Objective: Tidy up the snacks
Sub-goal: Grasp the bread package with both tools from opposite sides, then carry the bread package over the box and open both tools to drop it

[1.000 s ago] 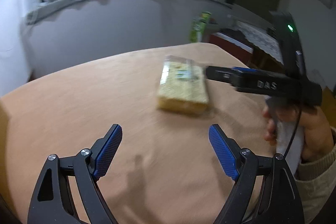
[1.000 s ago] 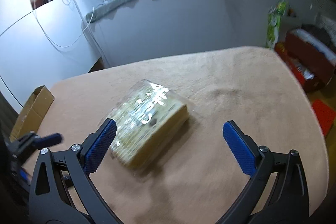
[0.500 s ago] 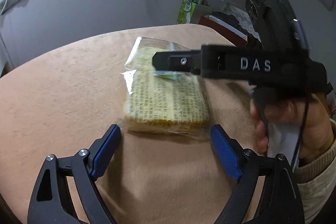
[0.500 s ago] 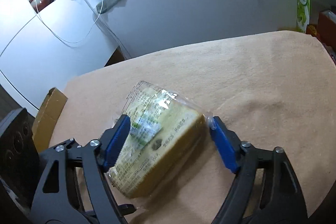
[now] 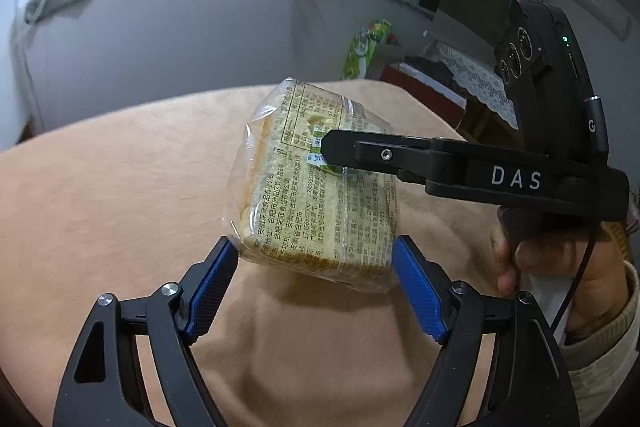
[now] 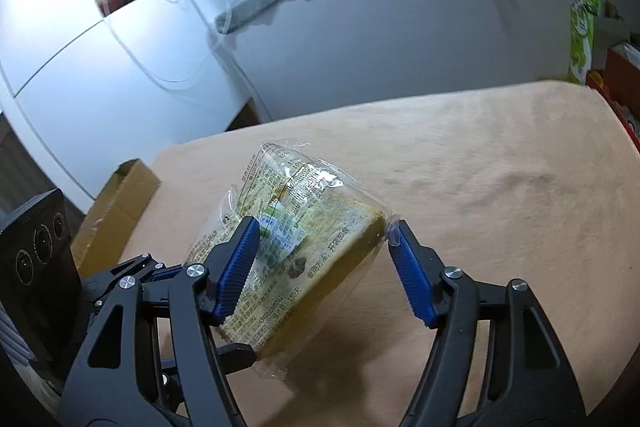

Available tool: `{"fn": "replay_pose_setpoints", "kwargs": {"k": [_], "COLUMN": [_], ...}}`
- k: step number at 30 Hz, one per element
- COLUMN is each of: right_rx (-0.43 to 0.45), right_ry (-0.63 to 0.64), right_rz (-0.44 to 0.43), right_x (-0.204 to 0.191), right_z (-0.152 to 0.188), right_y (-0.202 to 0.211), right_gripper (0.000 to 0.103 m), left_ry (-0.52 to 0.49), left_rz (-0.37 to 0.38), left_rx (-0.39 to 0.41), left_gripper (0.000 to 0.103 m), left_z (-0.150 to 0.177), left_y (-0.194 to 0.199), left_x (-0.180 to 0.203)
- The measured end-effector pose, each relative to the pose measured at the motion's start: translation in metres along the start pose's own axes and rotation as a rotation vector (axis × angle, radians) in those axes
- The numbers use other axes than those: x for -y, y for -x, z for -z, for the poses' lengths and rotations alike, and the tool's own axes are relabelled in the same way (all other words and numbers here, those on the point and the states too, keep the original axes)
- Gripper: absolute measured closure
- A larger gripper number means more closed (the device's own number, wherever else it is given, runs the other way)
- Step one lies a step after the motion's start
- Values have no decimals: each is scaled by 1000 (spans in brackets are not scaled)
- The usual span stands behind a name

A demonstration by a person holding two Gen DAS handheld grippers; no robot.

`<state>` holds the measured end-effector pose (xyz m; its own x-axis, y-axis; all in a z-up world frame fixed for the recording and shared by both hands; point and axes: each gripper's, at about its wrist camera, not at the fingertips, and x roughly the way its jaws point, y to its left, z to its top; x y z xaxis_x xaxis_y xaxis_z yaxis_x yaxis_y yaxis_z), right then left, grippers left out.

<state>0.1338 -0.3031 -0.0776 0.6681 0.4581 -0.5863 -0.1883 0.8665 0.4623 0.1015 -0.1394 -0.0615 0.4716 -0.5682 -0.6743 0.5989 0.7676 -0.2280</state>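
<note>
Left wrist cam: sits low behind the left gripper, looks forward and slightly down across the tan table toward the grey wall and windows. Close range; bread packet fills centre frame. Right gripper enters from its right side.

Right wrist cam: behind the right gripper, faces forward-left toward the white cabinet, tilted down, equally close.

Overlap: bread packet, table, green bag in background.
</note>
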Motion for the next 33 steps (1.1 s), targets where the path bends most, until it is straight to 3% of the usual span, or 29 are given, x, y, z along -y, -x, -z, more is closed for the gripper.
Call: {"fn": "replay_pose_setpoints", "kwargs": {"k": [15,33], "right_rx": [-22,-87], "right_ry": [173,372], "right_rz": [-140,-319], "right_x": [-152,-326], "right_z": [-2,-3], "right_y": [-23,-84], "right_gripper": [33,33], "left_ry": [119,268], "left_rz": [-160,-362], "left_rx": [151,291], "left_gripper": [23,23], "left_z": [34,84], "left_y": [109,226], "left_x": [-52,-155]}}
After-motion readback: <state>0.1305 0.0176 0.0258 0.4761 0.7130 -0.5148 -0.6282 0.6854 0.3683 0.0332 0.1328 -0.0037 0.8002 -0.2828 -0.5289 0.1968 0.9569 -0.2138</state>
